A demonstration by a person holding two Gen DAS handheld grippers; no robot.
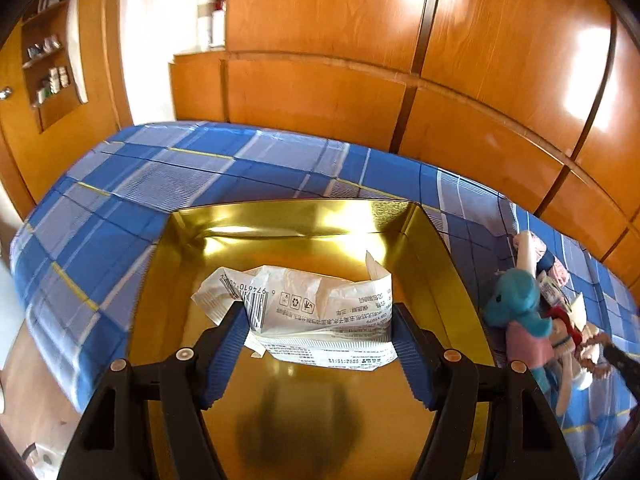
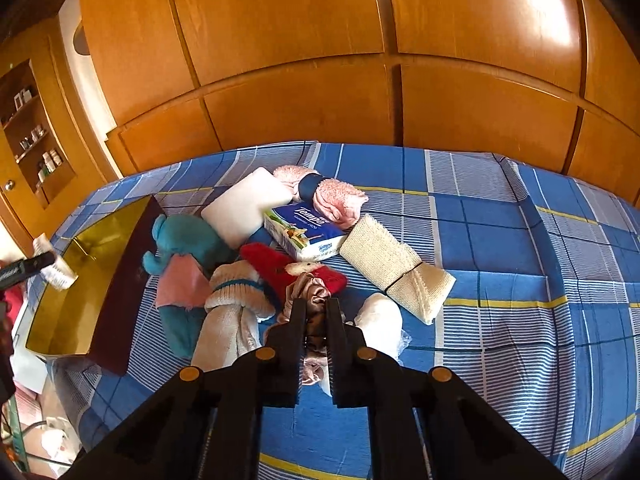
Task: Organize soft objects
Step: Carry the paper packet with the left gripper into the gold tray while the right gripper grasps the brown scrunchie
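Wooden wardrobe panels (image 2: 304, 40) back a bed under a blue plaid sheet (image 2: 500, 232). Taking the gold box (image 1: 440, 248) as your landmark: it sits at the bed's left end, and your left gripper (image 1: 320, 320) hangs over its open interior, fingers (image 1: 228, 340) spread at middling width and pressing both sides of a white printed packet (image 1: 320, 312). Just right of the box lies the pile of soft things: a teal plush toy (image 2: 184, 240), a white foam block (image 2: 244, 208), a red plush (image 2: 272, 264), a Tempo tissue pack (image 2: 304, 232), a rolled pink towel (image 2: 332, 196), then a cream knitted roll (image 2: 396, 268) farthest from the box. At the pile's near edge your right gripper (image 2: 316, 312) has its fingers drawn narrow, pinching a taupe satin scrunchie (image 2: 308, 288).
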